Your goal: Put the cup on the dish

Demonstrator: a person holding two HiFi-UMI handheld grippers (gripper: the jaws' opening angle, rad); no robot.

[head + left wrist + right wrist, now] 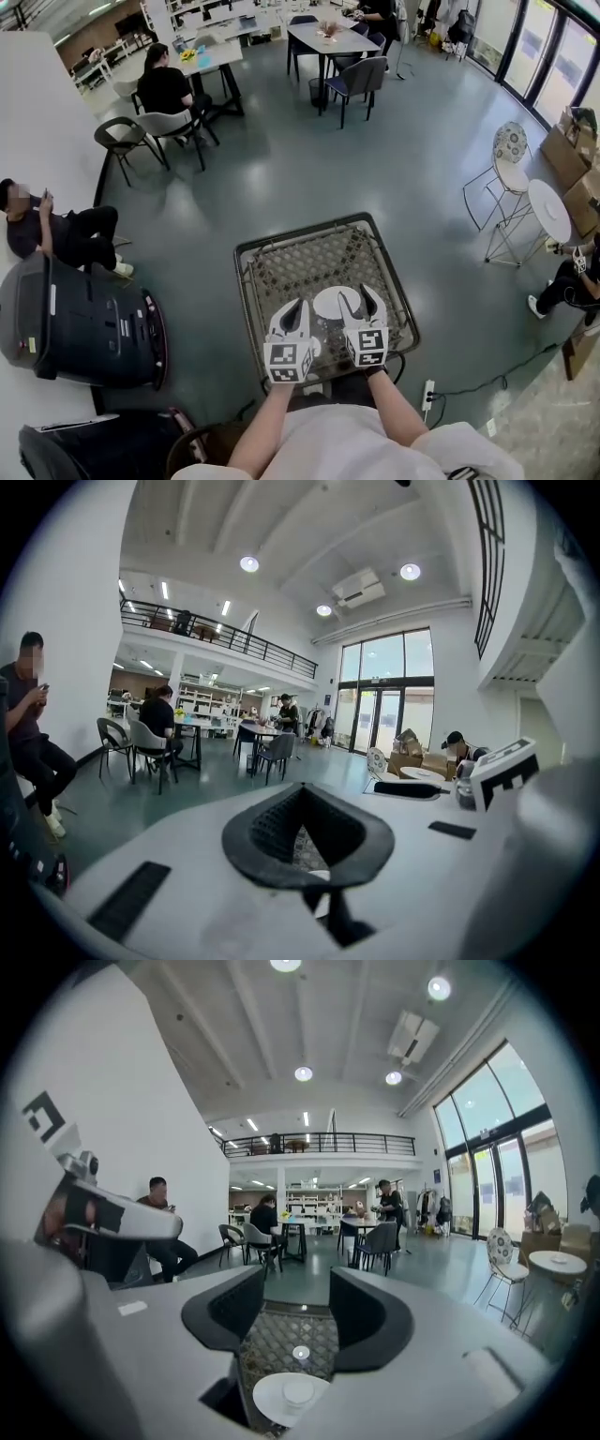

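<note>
A round white dish (335,302) lies on the metal mesh table (246,253), near its front edge. In the right gripper view a small white cup (298,1391) stands upright on the dish (272,1402), just below and in front of the jaws. My right gripper (298,1290) is open, with nothing between its dark pads; in the head view the right gripper (358,298) hangs over the dish's right edge. My left gripper (294,307) is over the dish's left edge. In its own view the left gripper (302,794) has its pads together and holds nothing.
A black wheeled machine (75,323) stands on the floor at the left, beside a seated person (56,230). At the right are a white round table (548,211) and a wire chair (506,169). A power strip (428,394) and its cable lie by the table's right front.
</note>
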